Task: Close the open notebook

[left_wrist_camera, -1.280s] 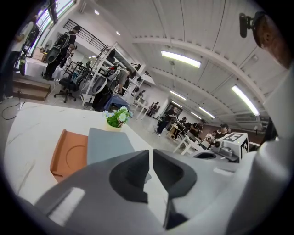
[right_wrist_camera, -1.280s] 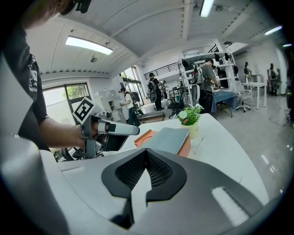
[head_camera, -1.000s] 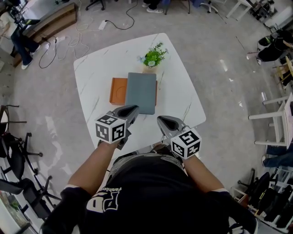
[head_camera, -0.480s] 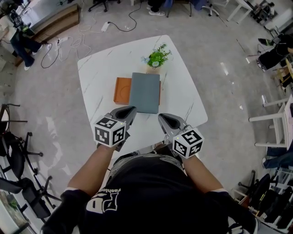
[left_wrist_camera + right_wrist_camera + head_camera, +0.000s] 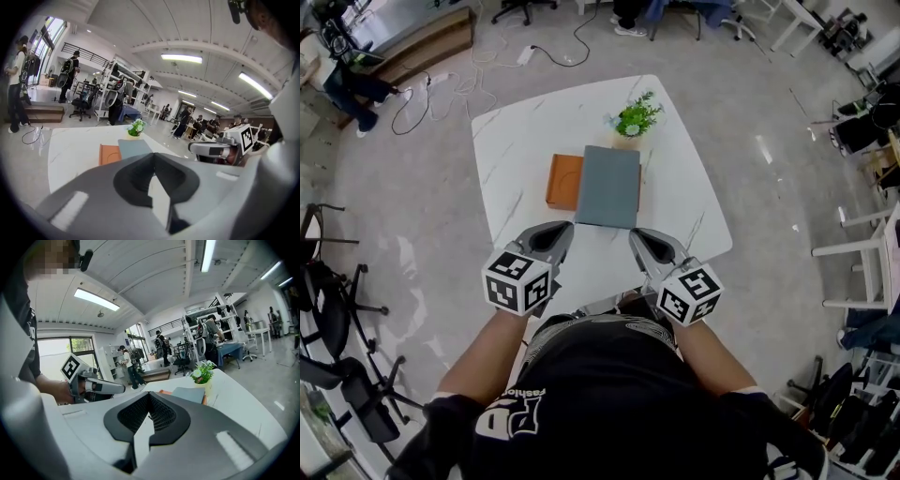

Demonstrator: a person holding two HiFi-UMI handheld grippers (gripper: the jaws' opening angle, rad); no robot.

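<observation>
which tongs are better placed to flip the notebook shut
Probably the left tongs: the notebook's orange part sticks out on the left, straight ahead of them. The right tongs face the grey part. Both are shut, empty and short of it.

L gripper (image 5: 566, 227), R gripper (image 5: 635, 233): closed, empty

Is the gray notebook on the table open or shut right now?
Shut: the notebook lies flat showing only its gray cover, no pages visible.
</observation>
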